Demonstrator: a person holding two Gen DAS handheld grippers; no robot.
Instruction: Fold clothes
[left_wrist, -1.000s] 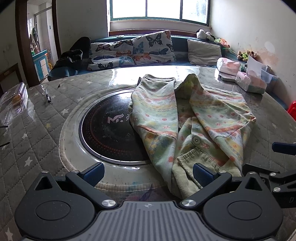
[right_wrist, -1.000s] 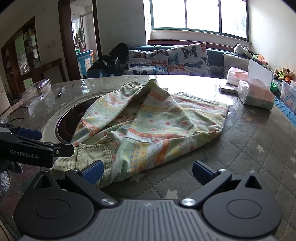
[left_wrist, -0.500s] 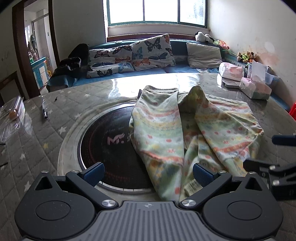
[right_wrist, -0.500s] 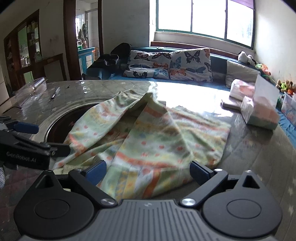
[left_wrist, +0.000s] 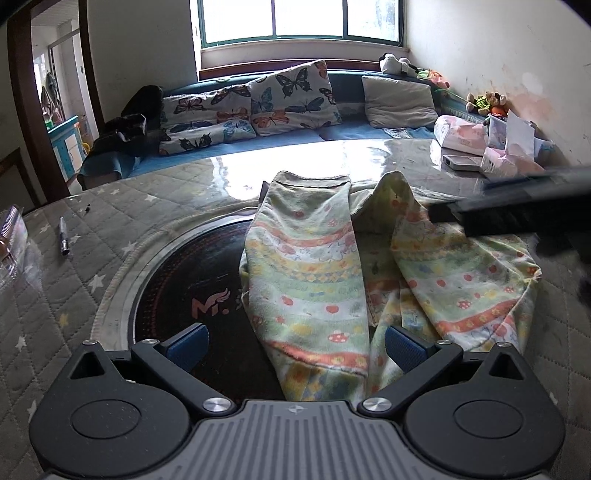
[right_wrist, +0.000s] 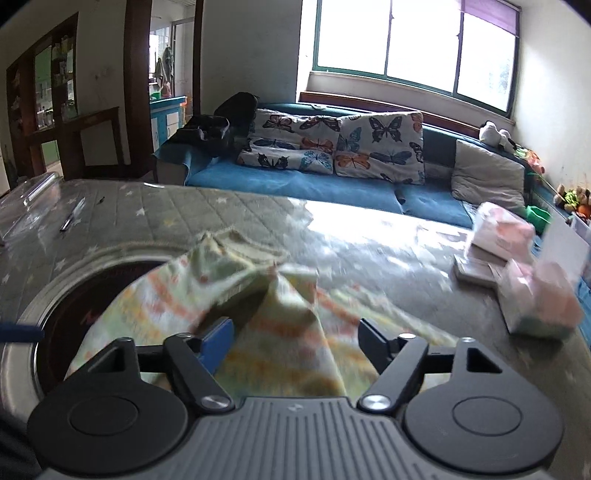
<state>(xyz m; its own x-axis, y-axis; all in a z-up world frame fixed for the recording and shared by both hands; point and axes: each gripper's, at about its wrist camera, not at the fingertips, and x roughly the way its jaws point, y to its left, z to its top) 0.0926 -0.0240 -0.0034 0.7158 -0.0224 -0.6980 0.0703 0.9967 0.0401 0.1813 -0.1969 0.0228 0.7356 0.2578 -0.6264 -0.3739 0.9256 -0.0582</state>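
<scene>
A pale green patterned garment (left_wrist: 325, 280) with orange and yellow stripes lies crumpled on the round table, partly over the dark glass centre disc (left_wrist: 192, 295). My left gripper (left_wrist: 295, 345) is open, its fingers straddling the garment's near edge. My right gripper (right_wrist: 295, 341) is open above the garment (right_wrist: 280, 332), with cloth between its fingers; it also shows blurred in the left wrist view (left_wrist: 517, 214) at the right, over the garment's far side.
The quilted star-pattern table cover (left_wrist: 74, 280) surrounds the disc. A pen (left_wrist: 63, 236) and a clear plastic box (left_wrist: 11, 251) lie at the left. Tissue packs and boxes (right_wrist: 532, 291) stand at the right. A blue sofa with butterfly cushions (left_wrist: 258, 107) is behind.
Both grippers have moved forward over the garment. The right gripper has swung up and inward across the left view and narrowed slightly. The garment's near corduroy edge has gone out of sight.
</scene>
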